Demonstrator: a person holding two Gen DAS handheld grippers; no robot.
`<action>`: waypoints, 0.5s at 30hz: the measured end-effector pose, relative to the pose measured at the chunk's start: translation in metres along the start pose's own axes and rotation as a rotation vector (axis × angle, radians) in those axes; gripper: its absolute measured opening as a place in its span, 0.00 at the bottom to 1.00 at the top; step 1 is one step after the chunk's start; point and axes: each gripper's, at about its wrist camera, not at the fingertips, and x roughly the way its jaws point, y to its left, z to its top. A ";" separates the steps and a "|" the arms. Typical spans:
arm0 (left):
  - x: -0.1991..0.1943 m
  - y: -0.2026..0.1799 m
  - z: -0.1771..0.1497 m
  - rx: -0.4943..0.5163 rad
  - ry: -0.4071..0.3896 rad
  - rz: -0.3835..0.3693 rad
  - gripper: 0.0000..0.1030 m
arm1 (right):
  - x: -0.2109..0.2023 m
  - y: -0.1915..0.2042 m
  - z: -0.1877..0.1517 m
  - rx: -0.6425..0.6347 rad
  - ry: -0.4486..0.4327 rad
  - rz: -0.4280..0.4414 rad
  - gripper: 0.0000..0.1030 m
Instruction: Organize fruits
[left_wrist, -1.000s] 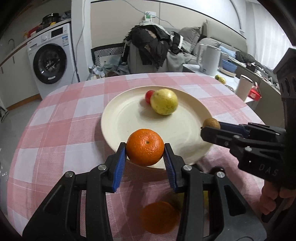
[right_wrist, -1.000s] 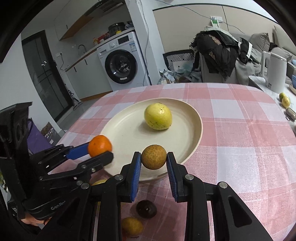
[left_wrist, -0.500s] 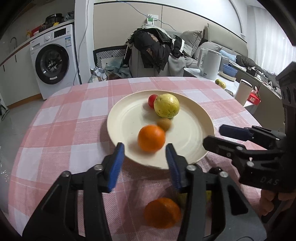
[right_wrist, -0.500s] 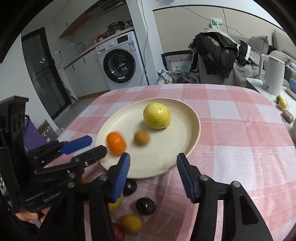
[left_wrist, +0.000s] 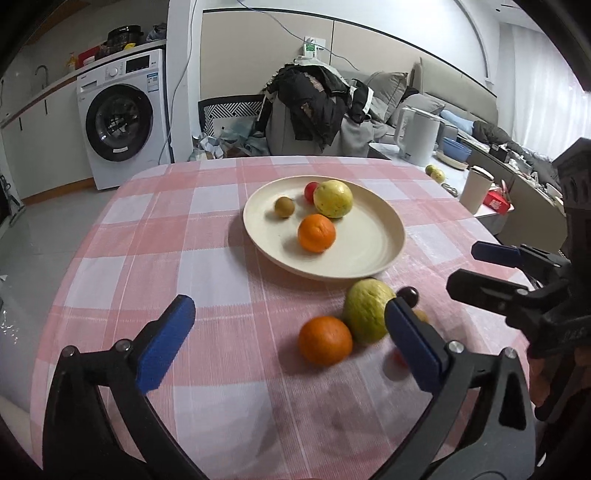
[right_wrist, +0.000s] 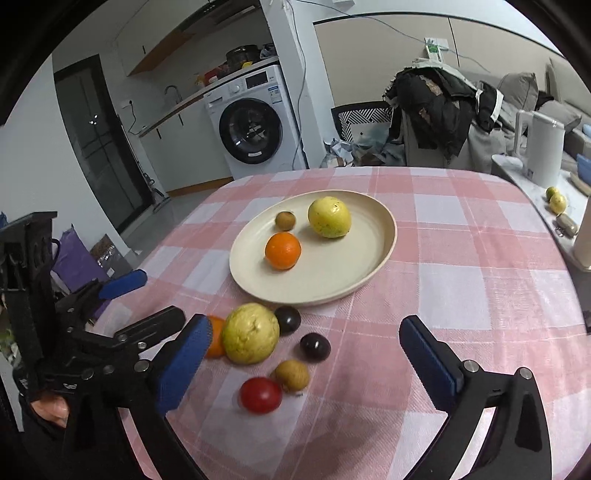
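A cream plate (left_wrist: 369, 254) holds an orange (left_wrist: 317, 233), a big yellow fruit (left_wrist: 332, 198), a small brown fruit (left_wrist: 284, 207) and a red tomato (left_wrist: 311, 191). In front of the plate (right_wrist: 332, 291), loose on the cloth, lie a yellow-green fruit (right_wrist: 250, 333), a second orange (left_wrist: 325, 340), two dark plums (right_wrist: 314, 346), a brown fruit (right_wrist: 291, 375) and a tomato (right_wrist: 260, 394). My left gripper (left_wrist: 287, 307) and right gripper (right_wrist: 304, 325) hover over these loose fruits. Their jaws are opening wide, and the pads touch nothing.
The round table wears a pink checked cloth (left_wrist: 166, 258), and its edge curves close on the left. Beyond it stand a washing machine (left_wrist: 122, 125), a chair heaped with clothes (left_wrist: 314, 107), and a side counter with a white kettle (left_wrist: 419, 136) and a cup (left_wrist: 476, 188).
Both grippers let go: the orange and the small brown fruit now rest on the plate. Both jaws spread wide and drew back from the plate over the loose fruits.
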 end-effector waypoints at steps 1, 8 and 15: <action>-0.004 -0.001 -0.002 0.003 -0.002 0.000 0.99 | -0.002 0.002 -0.002 -0.010 0.001 -0.010 1.00; -0.018 -0.013 -0.007 0.063 -0.018 0.040 0.99 | -0.003 0.006 -0.015 -0.028 0.052 -0.042 1.00; -0.014 -0.012 -0.010 0.074 0.013 0.054 0.99 | 0.004 0.008 -0.022 -0.079 0.108 -0.086 1.00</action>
